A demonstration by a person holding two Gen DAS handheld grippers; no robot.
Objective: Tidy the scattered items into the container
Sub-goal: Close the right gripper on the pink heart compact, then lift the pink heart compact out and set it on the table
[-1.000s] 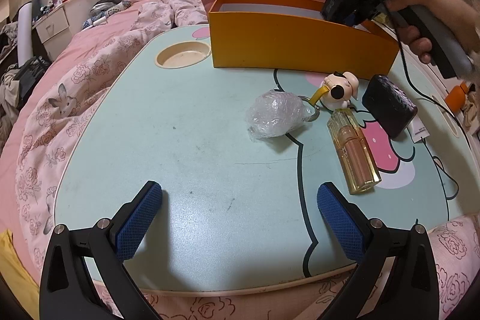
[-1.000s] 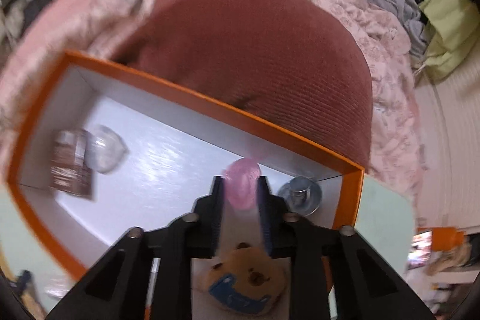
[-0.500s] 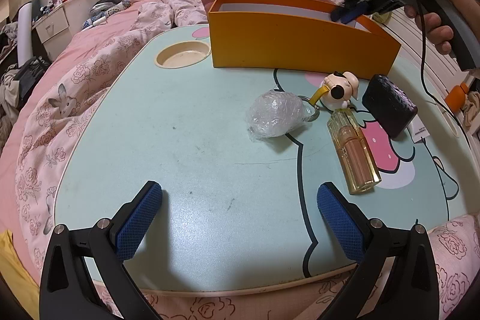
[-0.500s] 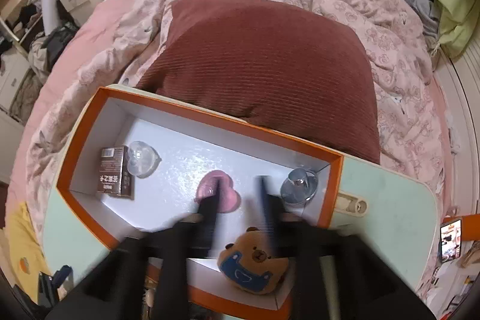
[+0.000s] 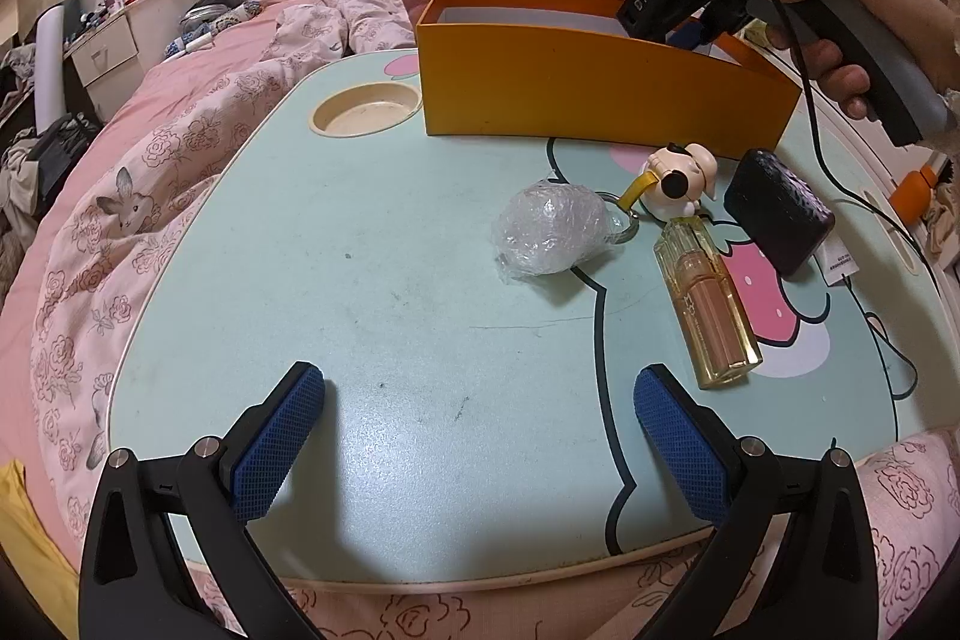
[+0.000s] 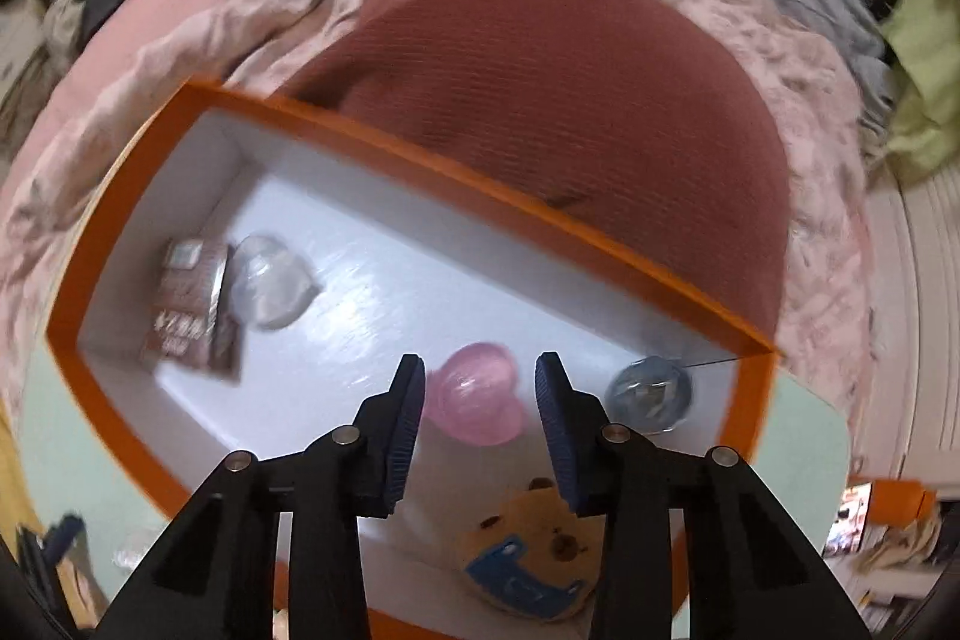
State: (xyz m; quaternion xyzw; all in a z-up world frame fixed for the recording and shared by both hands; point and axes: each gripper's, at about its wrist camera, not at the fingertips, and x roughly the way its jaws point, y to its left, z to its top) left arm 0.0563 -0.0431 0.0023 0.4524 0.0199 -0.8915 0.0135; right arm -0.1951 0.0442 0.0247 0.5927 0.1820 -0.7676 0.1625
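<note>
Five things inside orange box (image 6: 414,172), blurred: brown carton (image 6: 192,310), clear wrapped lump (image 6: 273,289), pink heart (image 6: 477,394), blue-grey round piece (image 6: 651,394), bear plush (image 6: 531,559) half hidden behind right gripper (image 6: 480,388). Closing now, heart lying loose below, not pressed. Left gripper (image 5: 474,403) wide open, empty, above table (image 5: 360,250). Perfume bottle (image 5: 708,304) lying flat, long axis toward box.

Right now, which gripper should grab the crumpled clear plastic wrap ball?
Left. The left gripper is open over the table, facing the crumpled clear plastic wrap ball; the right gripper is over the orange box, jaws closing empty.
</note>
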